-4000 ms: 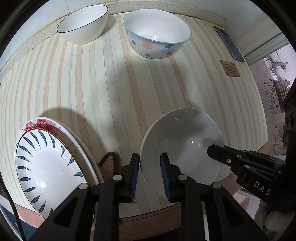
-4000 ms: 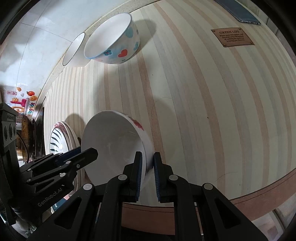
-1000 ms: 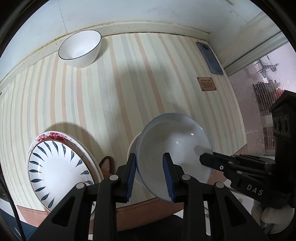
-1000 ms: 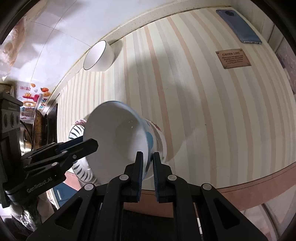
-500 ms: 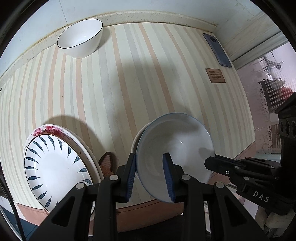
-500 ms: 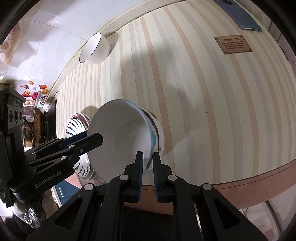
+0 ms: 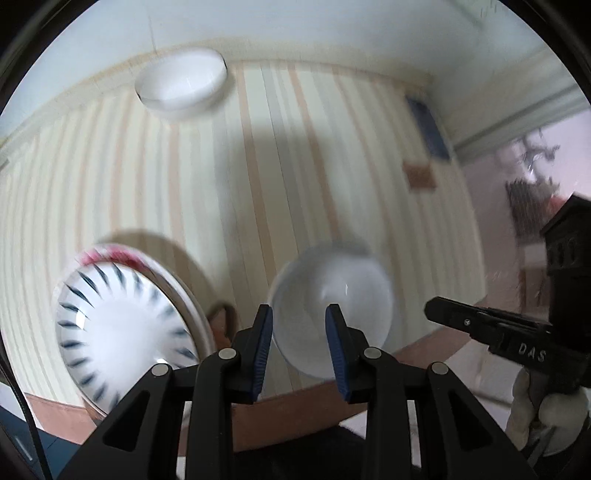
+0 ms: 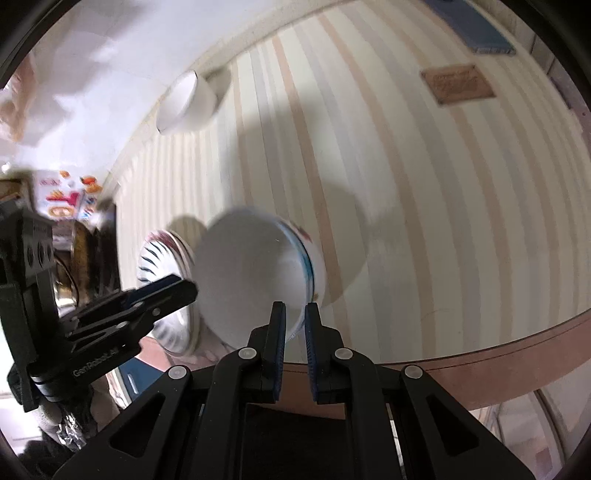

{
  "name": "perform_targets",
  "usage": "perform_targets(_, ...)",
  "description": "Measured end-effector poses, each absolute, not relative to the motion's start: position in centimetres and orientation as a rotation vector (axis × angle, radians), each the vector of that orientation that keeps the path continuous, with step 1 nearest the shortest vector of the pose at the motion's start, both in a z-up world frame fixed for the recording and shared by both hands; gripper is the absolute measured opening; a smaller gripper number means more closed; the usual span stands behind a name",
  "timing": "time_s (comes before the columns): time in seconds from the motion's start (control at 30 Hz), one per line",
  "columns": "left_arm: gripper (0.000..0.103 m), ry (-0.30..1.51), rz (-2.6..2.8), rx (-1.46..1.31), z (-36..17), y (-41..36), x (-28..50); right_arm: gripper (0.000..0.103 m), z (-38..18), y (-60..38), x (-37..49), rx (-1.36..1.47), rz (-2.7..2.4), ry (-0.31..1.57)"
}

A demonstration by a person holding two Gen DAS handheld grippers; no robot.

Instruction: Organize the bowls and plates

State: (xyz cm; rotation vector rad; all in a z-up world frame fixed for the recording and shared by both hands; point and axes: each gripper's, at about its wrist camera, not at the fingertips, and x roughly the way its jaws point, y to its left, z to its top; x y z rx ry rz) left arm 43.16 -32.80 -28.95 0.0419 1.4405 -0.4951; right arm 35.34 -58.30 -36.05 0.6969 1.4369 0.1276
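the stacked bowls sit near the front edge of the bench, one nested inside the other. to their left, just beside them, lies the stack of plates, also at the front edge. far behind, against the back wall, stands a lone bowl. to the right rear lies a phone, and nearer than it a small plaque, both well apart from the bowls.
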Motion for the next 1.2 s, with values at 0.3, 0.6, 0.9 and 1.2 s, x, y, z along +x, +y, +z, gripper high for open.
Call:
perform_targets(0.3, 0.037, 1.336, -0.257, -0.126, -27.0, -25.8, 56.4, 0.054, -30.7, -59.1, 44.4, 0.746, 0.16, 1.242)
perform_targets(0.6, 0.037, 1.426, -0.182, -0.27, -34.0, -23.7, 65.9, 0.054, -34.5, -51.7, 59.6, 0.6, 0.223, 1.228)
perform_targets(0.9, 0.025, 1.451, -0.212, -0.219, -37.6, -25.2, 68.0, 0.037, -39.9, -48.5, 66.3, 0.529, 0.186, 1.31)
perform_targets(1.2, 0.022, 1.425, -0.23, -0.177, -36.8, -26.4, 67.8, 0.013, -41.5, -49.0, 66.1, 0.54, 0.201, 1.312)
